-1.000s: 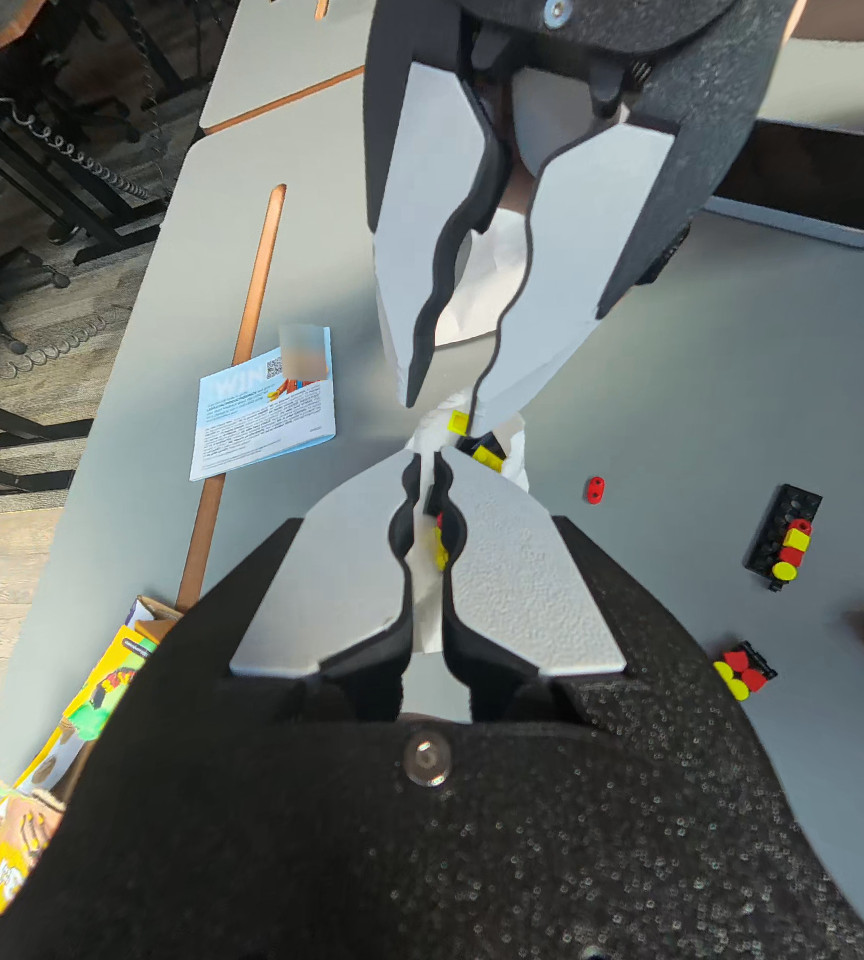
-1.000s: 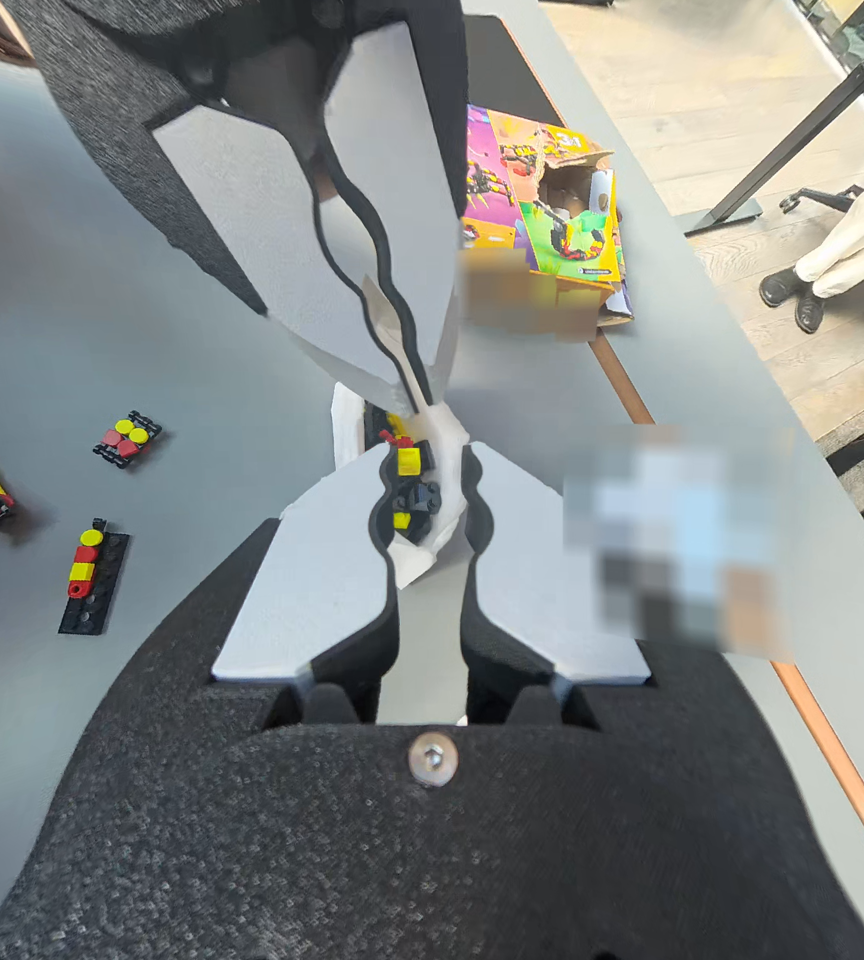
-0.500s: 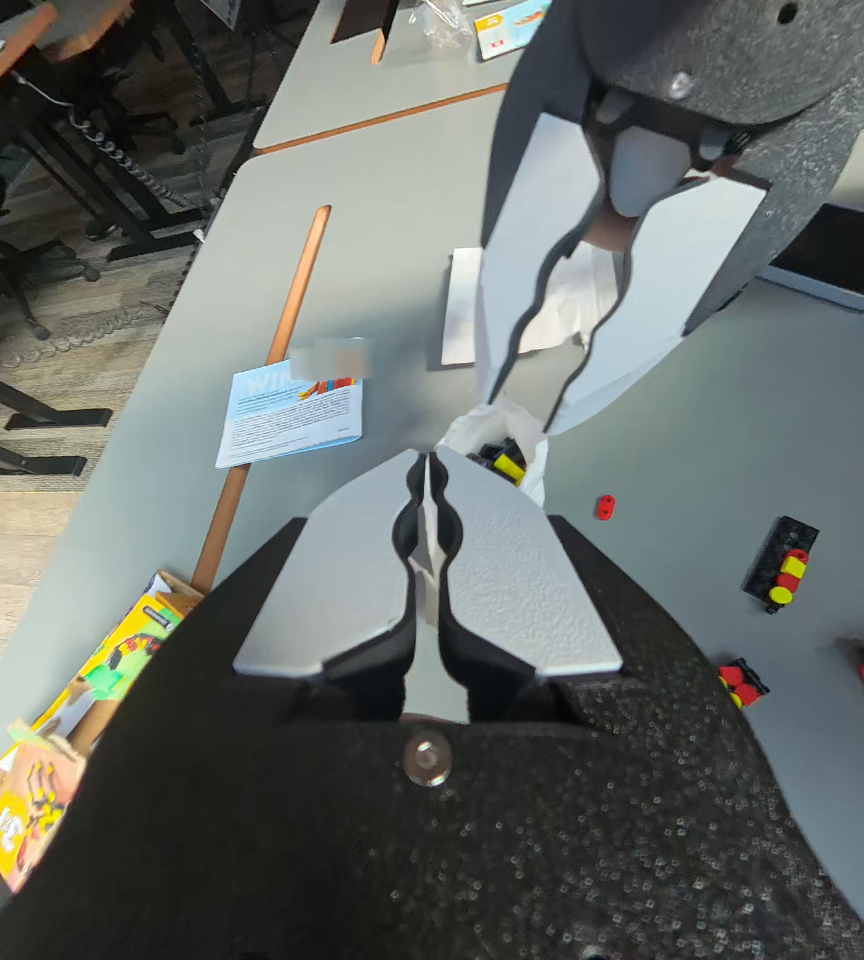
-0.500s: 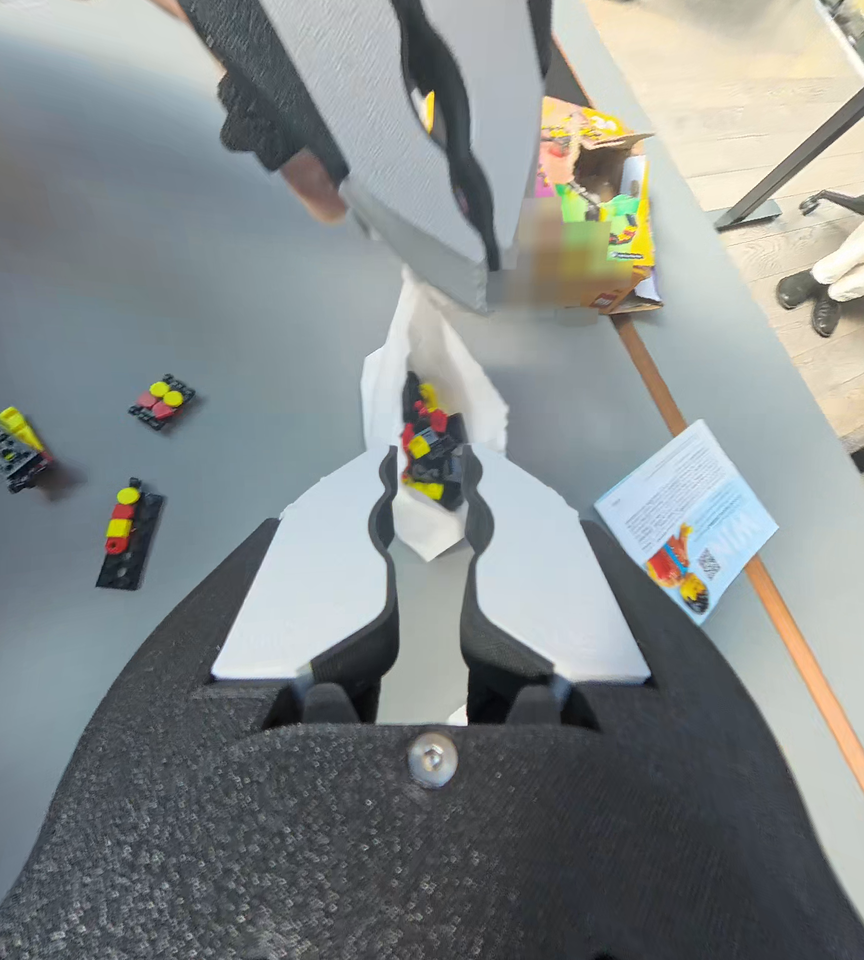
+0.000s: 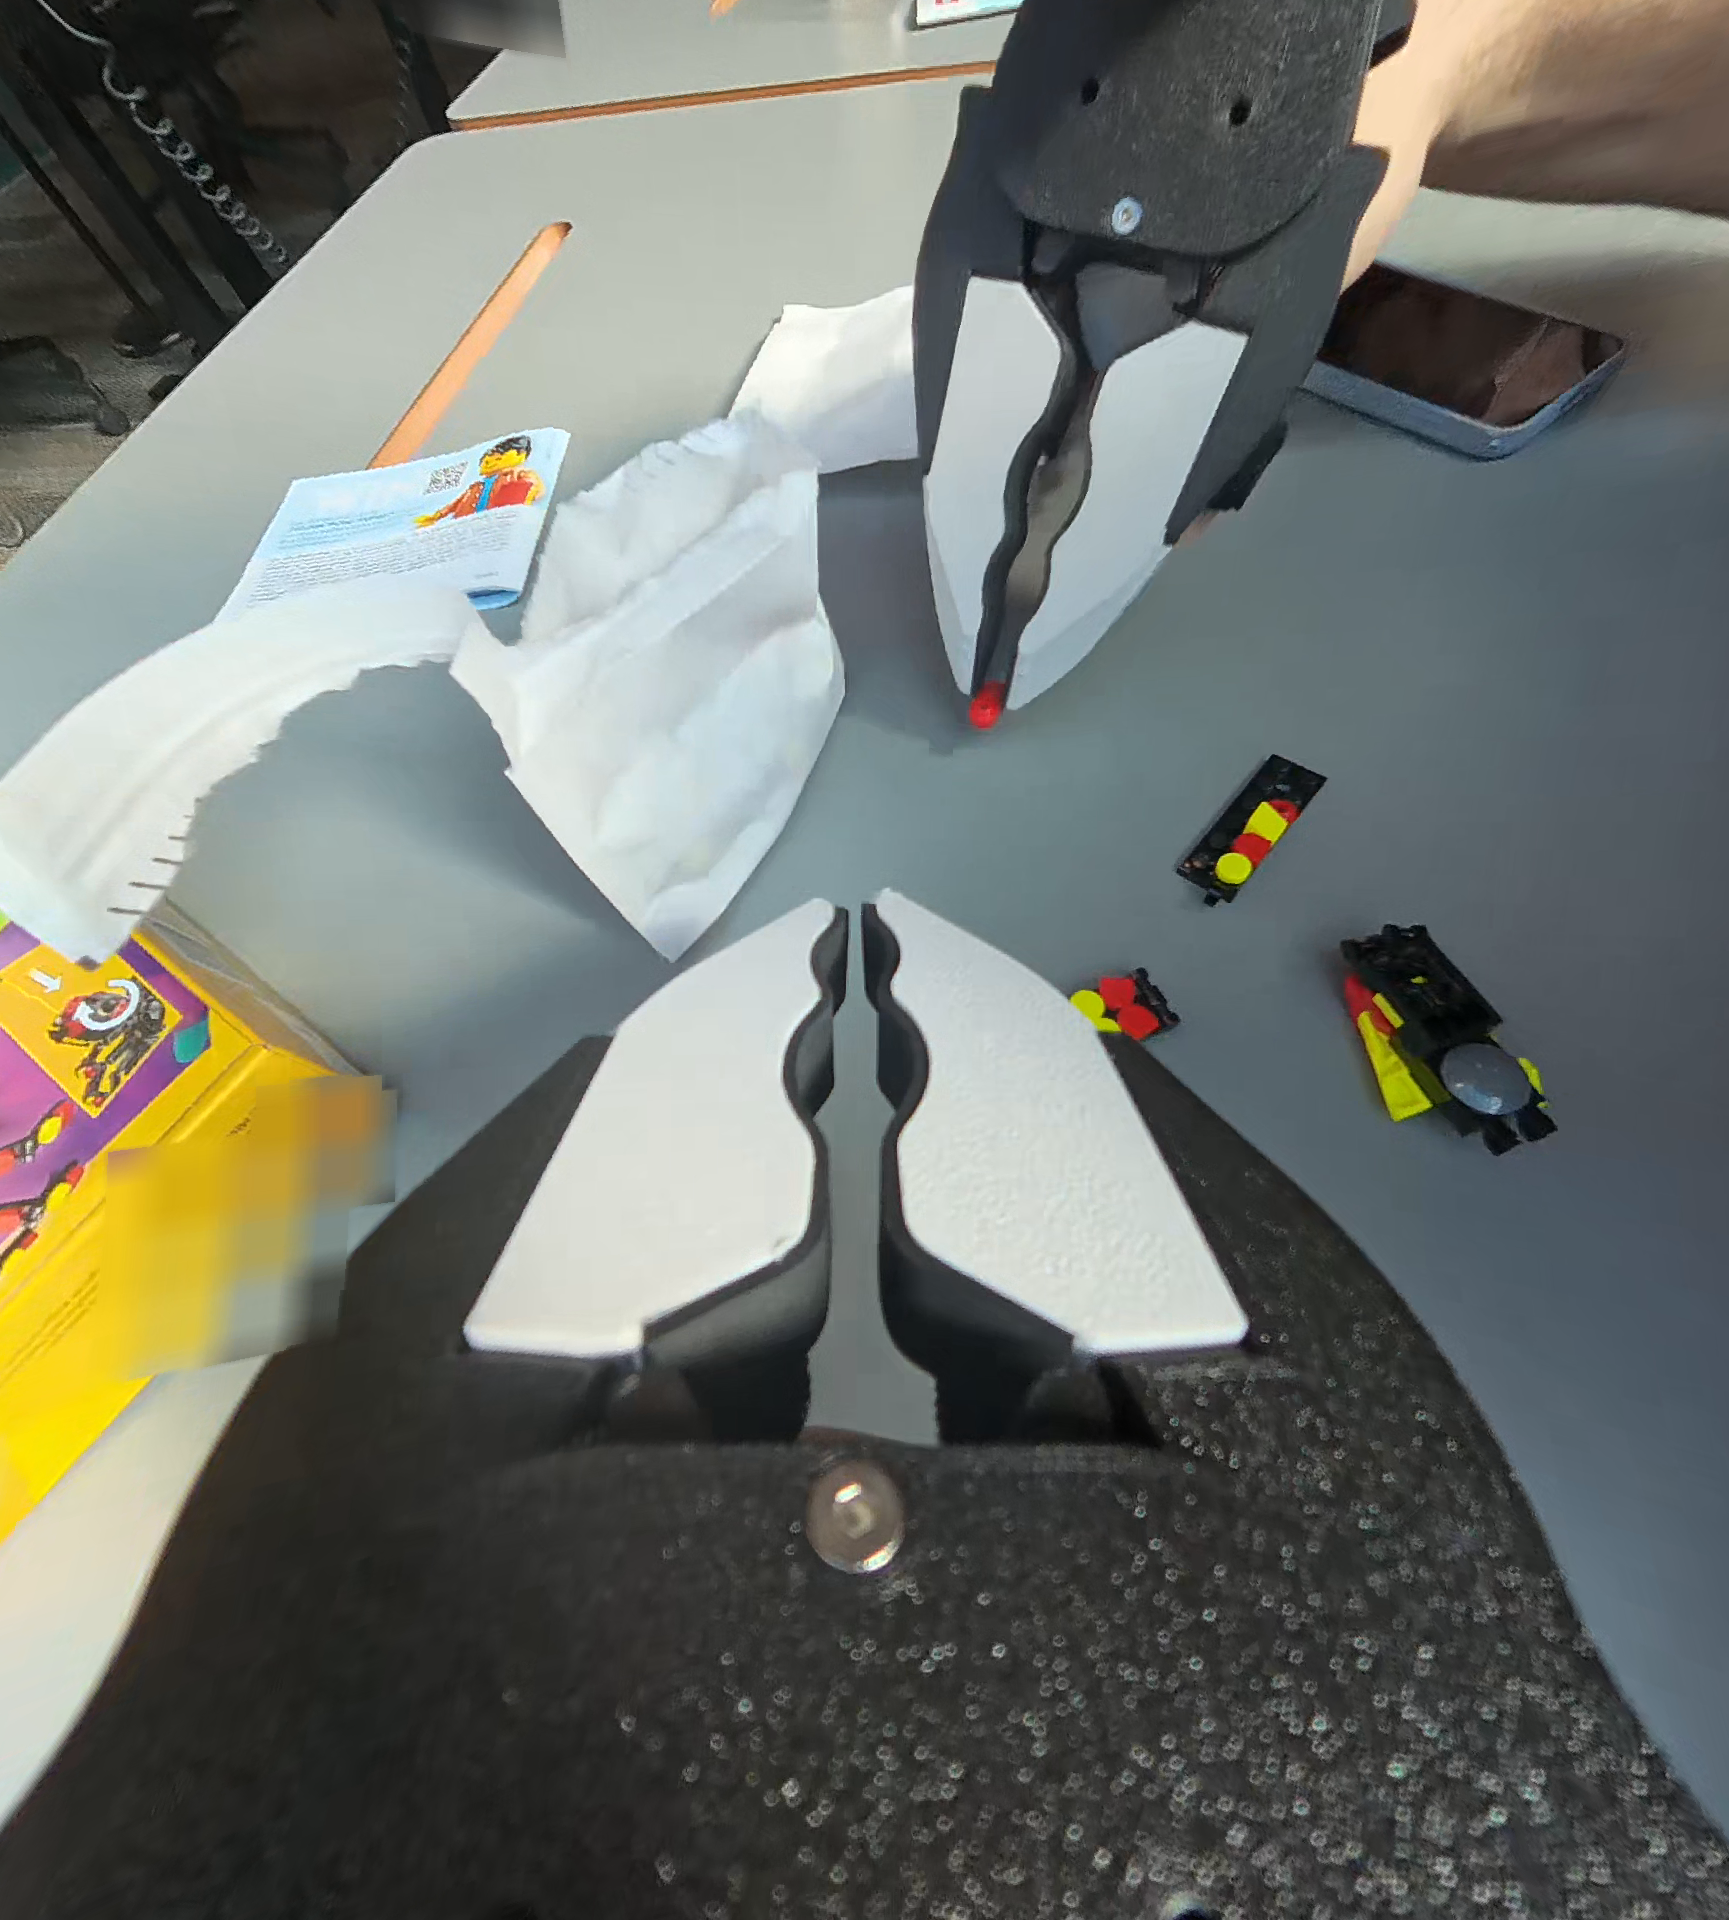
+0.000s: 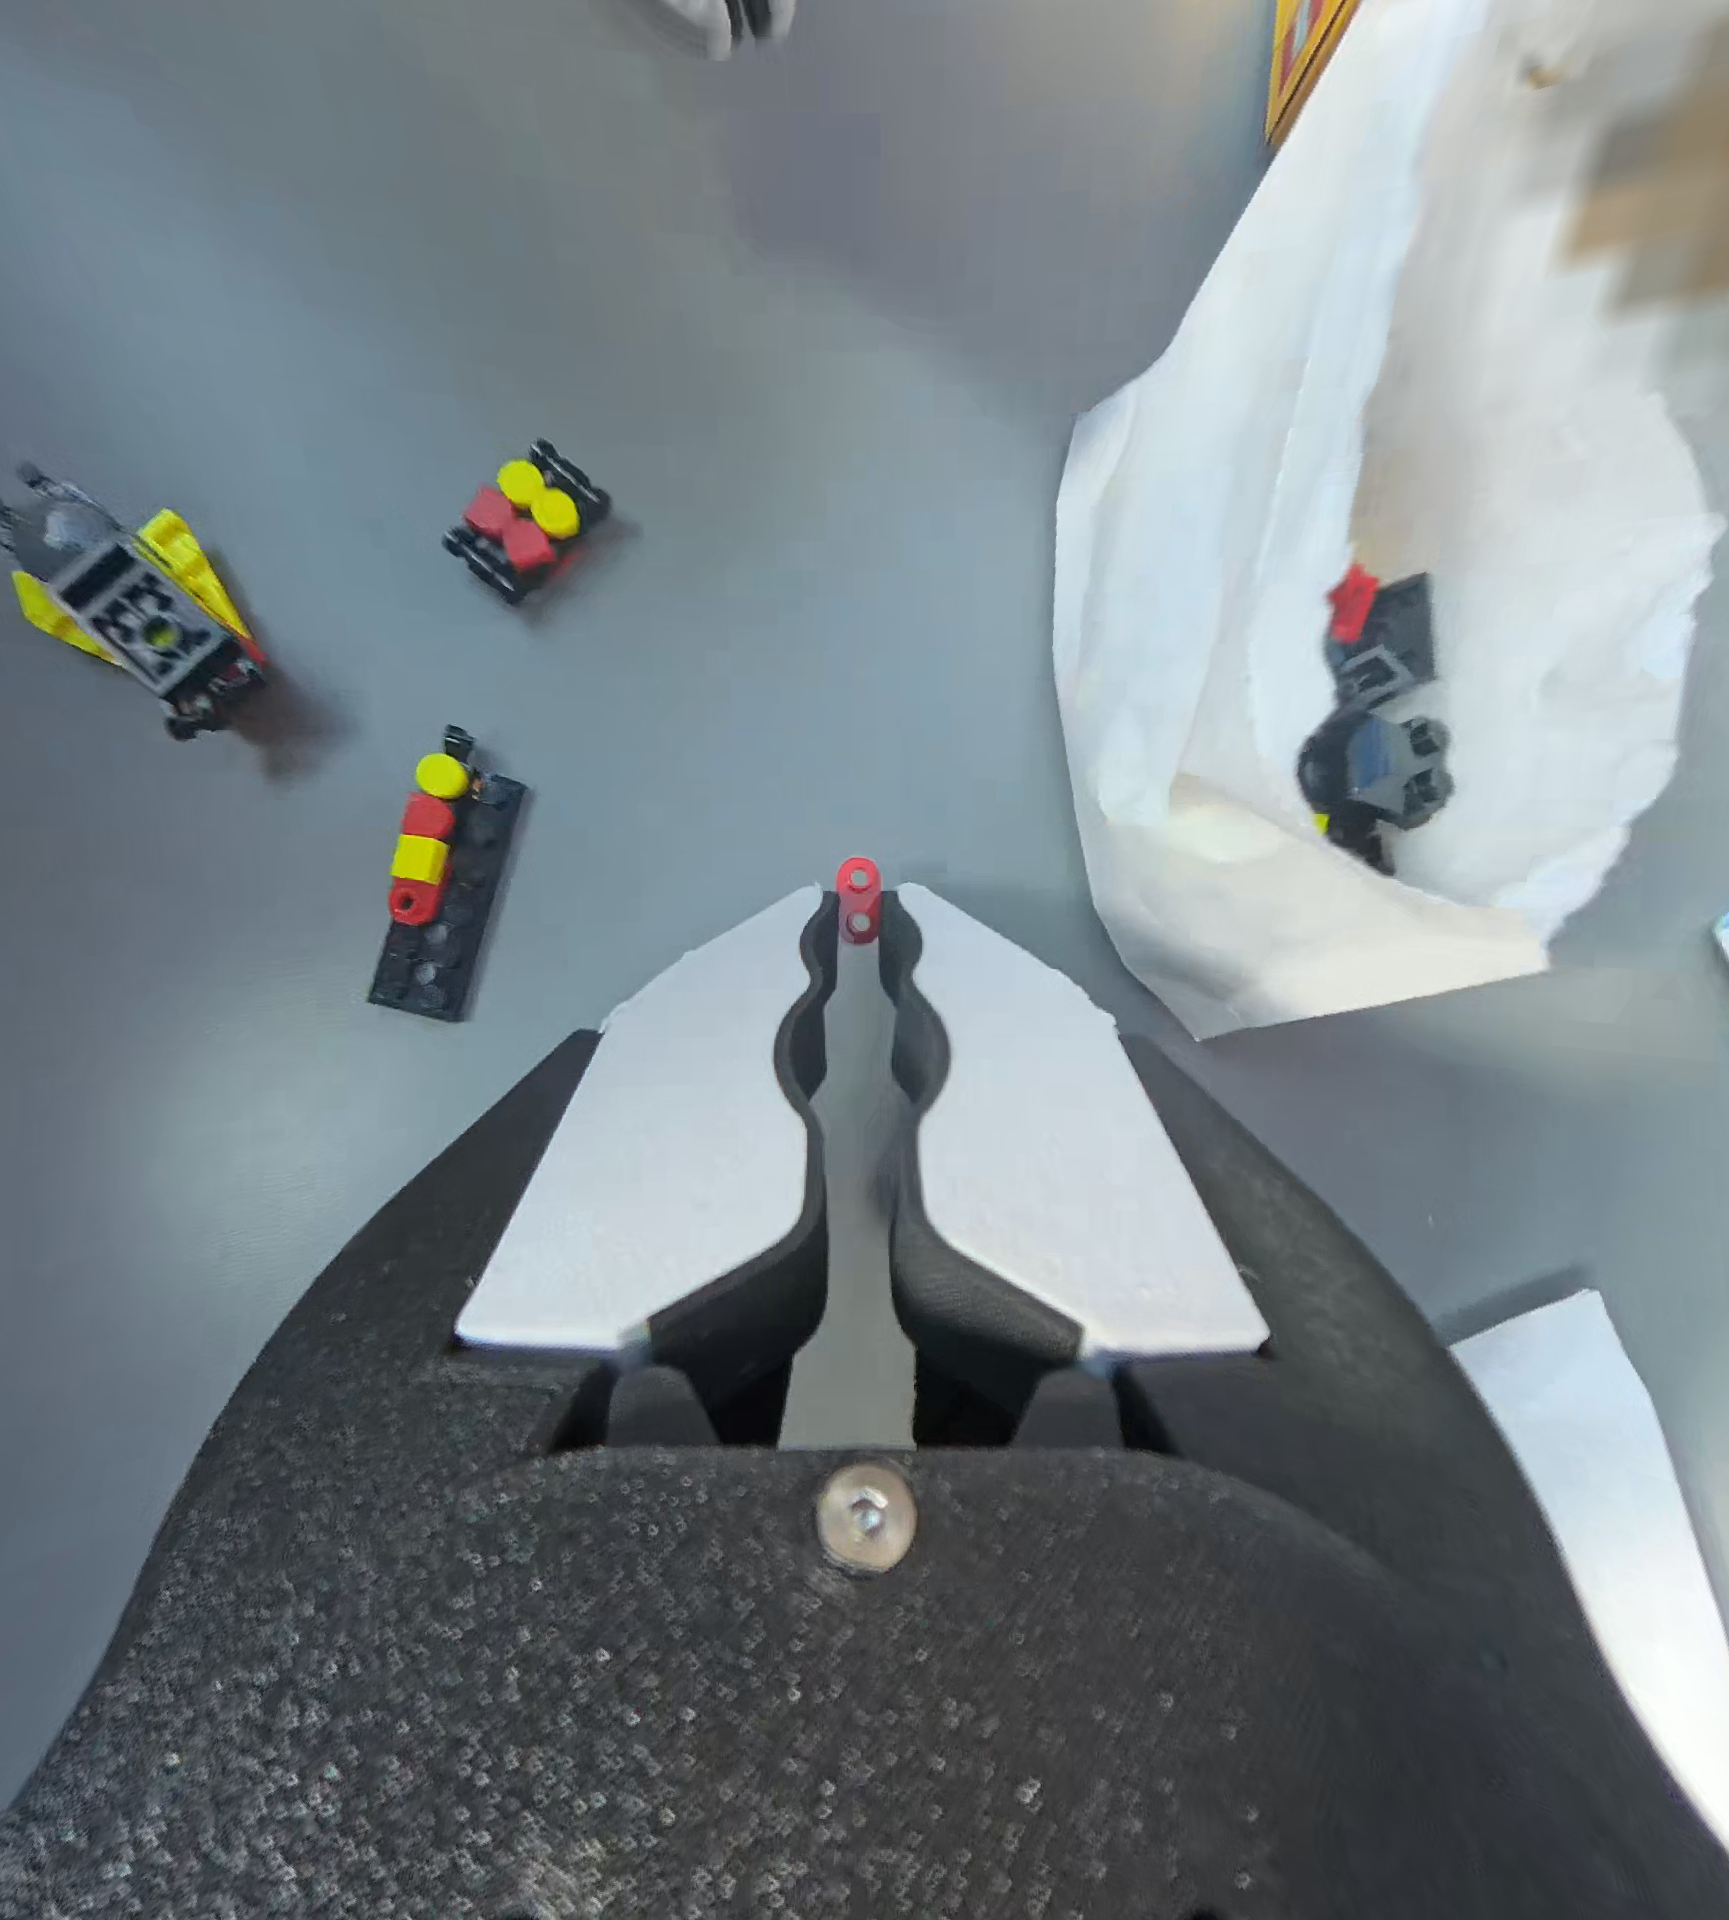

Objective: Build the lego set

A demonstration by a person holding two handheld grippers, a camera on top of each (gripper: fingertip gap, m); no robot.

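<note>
The right gripper (image 6: 860,902) has its tips pinched on a small red piece (image 6: 858,900), a two-hole part whose long axis runs straight out along the fingers, with one hole poking past the tips and the other caught between them. The left wrist view shows the same piece as a red nub at the tip of that gripper, which points steeply down at the grey table (image 6: 787,312), the piece at or just above its surface (contact cannot be told). Just to the gripper's left lies the long black plate (image 6: 447,894), its long axis roughly parallel to the fingers, carrying a row of yellow and red parts with bare studs at its near end. That plate looks the likely seat for the piece, so the move would be a short sideways carry. Farther left sit the small black block with red and yellow studs (image 6: 525,520) and the yellow-winged body (image 6: 127,603). To the right the torn white paper bag (image 6: 1255,644) holds more parts. The left gripper (image 5: 852,914) hangs well back, fingers nearly together on nothing, the right one being much the nearer.
</note>
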